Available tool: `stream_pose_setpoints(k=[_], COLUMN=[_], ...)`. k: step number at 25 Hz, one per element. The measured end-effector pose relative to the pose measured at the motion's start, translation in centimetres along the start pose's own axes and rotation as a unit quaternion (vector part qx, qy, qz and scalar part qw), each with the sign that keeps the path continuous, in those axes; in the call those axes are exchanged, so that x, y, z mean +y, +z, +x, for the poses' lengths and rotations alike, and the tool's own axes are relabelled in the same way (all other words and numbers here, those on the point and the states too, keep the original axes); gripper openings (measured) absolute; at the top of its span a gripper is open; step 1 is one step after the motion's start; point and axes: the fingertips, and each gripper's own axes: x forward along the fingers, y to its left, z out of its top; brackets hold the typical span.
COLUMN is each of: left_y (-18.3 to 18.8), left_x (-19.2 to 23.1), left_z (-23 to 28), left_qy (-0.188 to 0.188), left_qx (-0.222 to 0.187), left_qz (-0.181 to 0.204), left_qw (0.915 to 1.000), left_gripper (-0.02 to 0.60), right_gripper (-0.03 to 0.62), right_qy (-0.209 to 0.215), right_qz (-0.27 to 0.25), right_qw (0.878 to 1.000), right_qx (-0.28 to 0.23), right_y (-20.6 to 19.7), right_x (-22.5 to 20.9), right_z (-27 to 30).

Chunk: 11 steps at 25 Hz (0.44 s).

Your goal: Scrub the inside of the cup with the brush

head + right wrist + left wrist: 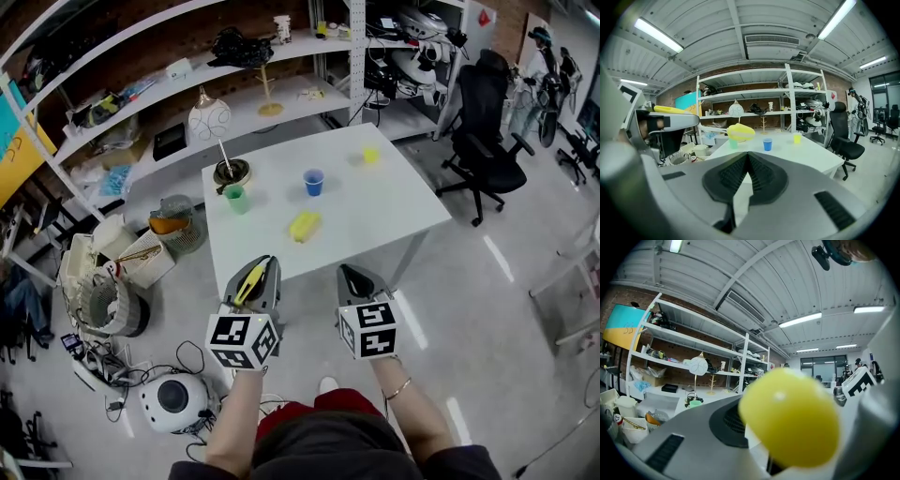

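A: How much of the scrubbing can be counted as done?

B: None, it is judged. The table [375, 206] is seen in the middle of the head view, well apart from both pairs of tongs, which are held low in the frame, short of its near edge. No cup is touched.

A: Which cup is meant?

B: That cannot be told. Three are stood on the table: a green cup [236, 198] at its left, a blue cup [313, 182] near the middle, and a yellow cup [371, 155] toward the far right. All are upright, and none is held.

A: And the brush?

B: A yellow tool [787, 418] with a rounded end is clamped in the left tongs [255, 274]. In the left gripper view the centre is filled by it, pinched between the jaws. It is taken to be the brush, though no bristles are shown. A yellow lump [305, 226] is also seen lying on the table, nearer than the cups; what it is cannot be made out.

A: Is anything carried by the right tongs [747, 159]?

B: Nothing. Their jaws are pressed together on empty air, with the table and cups seen beyond them.

A: So what is left?

B: Nearly everything, it seems: the table is to be reached, a cup steadied, the tool put inside it, and the inner wall scrubbed.
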Motion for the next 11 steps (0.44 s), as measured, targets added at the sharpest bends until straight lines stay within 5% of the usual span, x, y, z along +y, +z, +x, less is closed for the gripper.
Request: stream_pose_setpoints(k=[11], left_y=[-0.9], left_x=[2.1], left_z=[-7.0], left_qy=[-0.013], left_qx=[-0.005], left_qz=[0.003], left_qw=[0.9999], left_gripper=[0.046], right_gripper=[0.018], right_qy=[-0.034], right_qz=[0.005], right_qw=[0.999], right_qx=[0.002], right_y=[-1.9], right_x=[6.0], right_z=[-2.6])
